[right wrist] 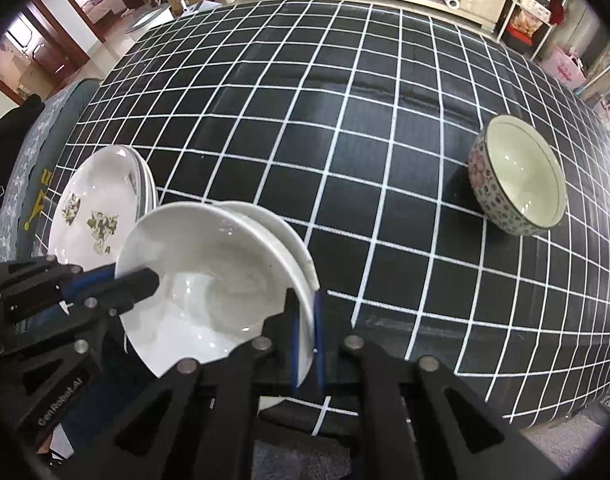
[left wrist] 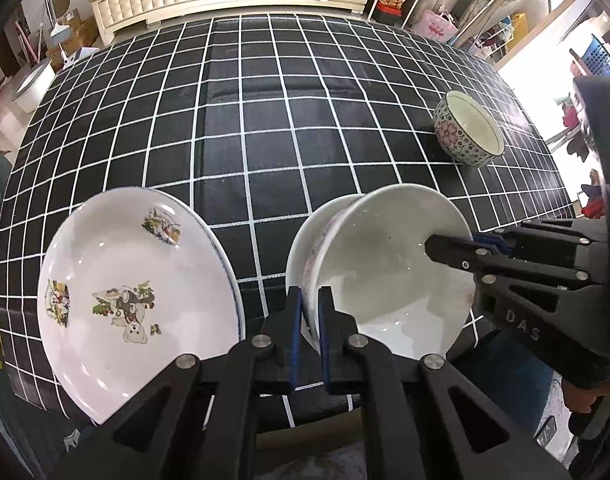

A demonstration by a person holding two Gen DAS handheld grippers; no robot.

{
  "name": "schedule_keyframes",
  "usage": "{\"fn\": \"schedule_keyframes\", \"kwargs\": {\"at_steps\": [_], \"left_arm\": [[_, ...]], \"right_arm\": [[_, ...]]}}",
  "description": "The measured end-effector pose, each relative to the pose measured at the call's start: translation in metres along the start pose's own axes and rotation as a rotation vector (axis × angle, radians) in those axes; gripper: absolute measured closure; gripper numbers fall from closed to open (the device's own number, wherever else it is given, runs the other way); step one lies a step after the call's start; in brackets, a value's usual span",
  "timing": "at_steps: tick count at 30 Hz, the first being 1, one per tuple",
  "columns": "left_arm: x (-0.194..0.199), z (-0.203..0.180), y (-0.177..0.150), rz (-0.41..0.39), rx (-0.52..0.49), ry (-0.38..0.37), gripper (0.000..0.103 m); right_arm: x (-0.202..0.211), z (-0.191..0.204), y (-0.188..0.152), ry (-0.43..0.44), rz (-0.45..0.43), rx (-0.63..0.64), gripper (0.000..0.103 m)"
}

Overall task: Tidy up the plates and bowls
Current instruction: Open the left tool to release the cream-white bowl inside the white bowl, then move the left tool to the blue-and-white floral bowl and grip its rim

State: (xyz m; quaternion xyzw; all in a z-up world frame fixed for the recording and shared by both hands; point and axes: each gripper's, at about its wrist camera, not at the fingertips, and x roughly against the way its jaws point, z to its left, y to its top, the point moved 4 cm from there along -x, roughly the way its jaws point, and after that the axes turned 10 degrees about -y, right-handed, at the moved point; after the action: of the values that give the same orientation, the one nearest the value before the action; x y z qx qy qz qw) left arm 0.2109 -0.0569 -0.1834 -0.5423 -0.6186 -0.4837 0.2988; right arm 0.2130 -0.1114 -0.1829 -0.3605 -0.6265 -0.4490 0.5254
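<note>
Two hand-held grippers pinch one white bowl (left wrist: 385,272) by opposite rims at the lower centre of both frames. The left hand-held gripper (left wrist: 309,320) clamps its near-left rim; the right hand-held gripper (right wrist: 305,336) clamps the other side. A second white dish (right wrist: 273,224) sits just behind the bowl. A stack of printed plates (left wrist: 137,292) lies at lower left on the checked desk (left wrist: 265,120), and a patterned bowl (right wrist: 517,176) stands well apart at right.
</note>
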Motion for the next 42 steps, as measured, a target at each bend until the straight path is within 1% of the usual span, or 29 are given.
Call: {"fn": "schedule_keyframes", "kwargs": {"at_steps": [5,11,16,18,19,20,21,22,23,27,28,30,32,35,37,39,42], "left_arm": [[-0.004,0.004,0.001,0.006,0.008,0.001,0.096],[-0.006,0.002,-0.001,0.003,-0.004,0.021,0.096],[-0.002,0.001,-0.002,-0.006,-0.010,0.015,0.095],[0.001,0.001,-0.001,-0.013,-0.013,0.020,0.095],[0.002,0.001,0.000,-0.018,-0.016,0.022,0.095],[0.004,0.000,0.000,-0.024,-0.019,0.022,0.095],[0.006,-0.001,0.001,-0.030,-0.021,0.021,0.095],[0.007,-0.002,0.001,-0.035,-0.024,0.016,0.095],[0.010,-0.002,0.001,-0.045,-0.025,0.011,0.091],[0.021,-0.005,0.002,-0.075,-0.034,0.008,0.074],[0.022,-0.006,0.001,-0.076,-0.038,0.008,0.072],[0.027,-0.009,0.002,-0.088,-0.044,0.006,0.060],[0.034,-0.013,0.002,-0.108,-0.054,-0.005,0.054],[0.043,-0.023,0.005,-0.135,-0.072,-0.014,0.052],[0.050,-0.032,0.009,-0.155,-0.088,-0.004,0.052],[0.058,-0.040,0.013,-0.178,-0.099,0.005,0.052],[0.066,-0.054,0.021,-0.199,-0.134,-0.001,0.052]], "right_arm": [[0.000,0.003,0.002,-0.010,-0.018,0.016,0.093],[-0.001,0.009,0.002,-0.071,-0.045,0.065,0.093],[-0.001,0.006,0.004,-0.095,-0.036,0.063,0.092],[0.000,0.007,0.004,-0.120,-0.044,0.079,0.086],[0.000,0.008,0.003,-0.137,-0.053,0.091,0.080],[0.001,0.009,0.003,-0.142,-0.062,0.099,0.071],[0.002,0.009,0.002,-0.124,-0.062,0.094,0.066],[0.003,0.009,0.001,-0.105,-0.062,0.085,0.057],[0.004,0.008,0.001,-0.090,-0.066,0.071,0.052],[0.014,0.000,0.001,-0.077,-0.104,0.024,0.045],[0.016,-0.001,0.000,-0.072,-0.108,0.013,0.044],[0.022,-0.005,-0.002,-0.069,-0.124,-0.010,0.043],[0.028,-0.009,-0.002,-0.064,-0.143,-0.031,0.040],[0.041,-0.017,-0.005,-0.059,-0.176,-0.067,0.032],[0.052,-0.025,-0.006,-0.057,-0.209,-0.088,0.030],[0.063,-0.033,-0.007,-0.065,-0.239,-0.109,0.029],[0.078,-0.049,-0.007,-0.077,-0.277,-0.141,0.029]]}}
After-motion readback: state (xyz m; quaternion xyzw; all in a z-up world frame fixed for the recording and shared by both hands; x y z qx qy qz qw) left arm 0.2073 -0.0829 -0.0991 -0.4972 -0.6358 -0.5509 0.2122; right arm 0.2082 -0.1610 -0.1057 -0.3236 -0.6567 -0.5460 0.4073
